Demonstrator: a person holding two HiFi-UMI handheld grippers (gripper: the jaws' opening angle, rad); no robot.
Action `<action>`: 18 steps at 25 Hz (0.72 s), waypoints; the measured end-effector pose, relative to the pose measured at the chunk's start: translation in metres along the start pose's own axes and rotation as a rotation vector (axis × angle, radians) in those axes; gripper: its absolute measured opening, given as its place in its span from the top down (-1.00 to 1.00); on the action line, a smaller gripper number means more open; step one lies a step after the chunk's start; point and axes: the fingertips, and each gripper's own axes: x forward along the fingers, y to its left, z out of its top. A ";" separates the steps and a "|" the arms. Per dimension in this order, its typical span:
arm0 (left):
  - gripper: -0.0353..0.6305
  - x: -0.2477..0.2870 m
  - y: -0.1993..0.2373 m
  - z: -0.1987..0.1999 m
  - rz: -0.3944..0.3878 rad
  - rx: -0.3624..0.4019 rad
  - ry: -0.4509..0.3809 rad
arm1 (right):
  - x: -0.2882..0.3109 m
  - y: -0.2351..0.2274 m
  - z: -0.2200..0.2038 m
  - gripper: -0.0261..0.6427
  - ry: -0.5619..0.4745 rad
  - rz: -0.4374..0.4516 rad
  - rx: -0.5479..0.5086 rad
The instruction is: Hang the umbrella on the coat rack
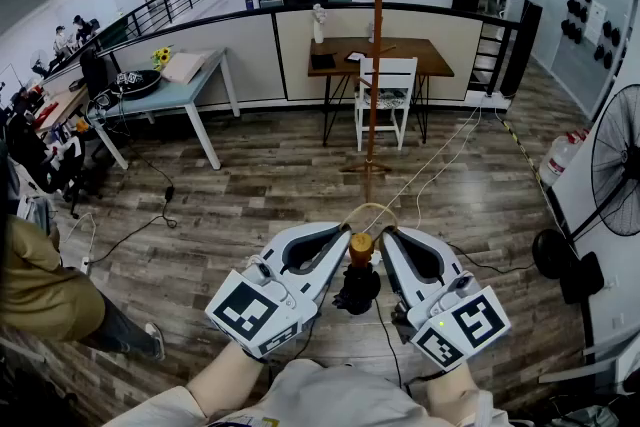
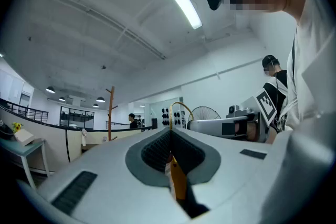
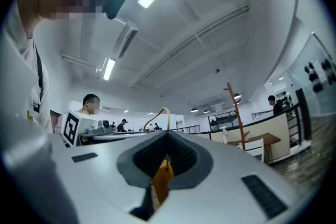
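Where the jaws pinch it, the black umbrella [image 1: 357, 291] is orange.

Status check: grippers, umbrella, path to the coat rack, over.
Left gripper and right gripper both shut on the umbrella by its handle. Umbrella folded, not yet on coat rack. Rack stands ahead; cables trail on floor before it.

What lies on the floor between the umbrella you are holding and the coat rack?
In the head view, only wooden floor separates umbrella from coat rack; pale cables run just right.
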 end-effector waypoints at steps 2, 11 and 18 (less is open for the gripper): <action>0.88 0.002 -0.004 -0.001 0.000 0.001 0.002 | -0.004 -0.003 -0.001 0.89 -0.008 0.005 0.022; 0.88 0.013 -0.018 -0.013 0.011 -0.006 0.024 | -0.017 -0.015 -0.013 0.89 0.001 0.032 0.066; 0.88 0.016 -0.016 -0.024 0.039 -0.023 0.048 | -0.018 -0.020 -0.022 0.89 0.024 0.055 0.084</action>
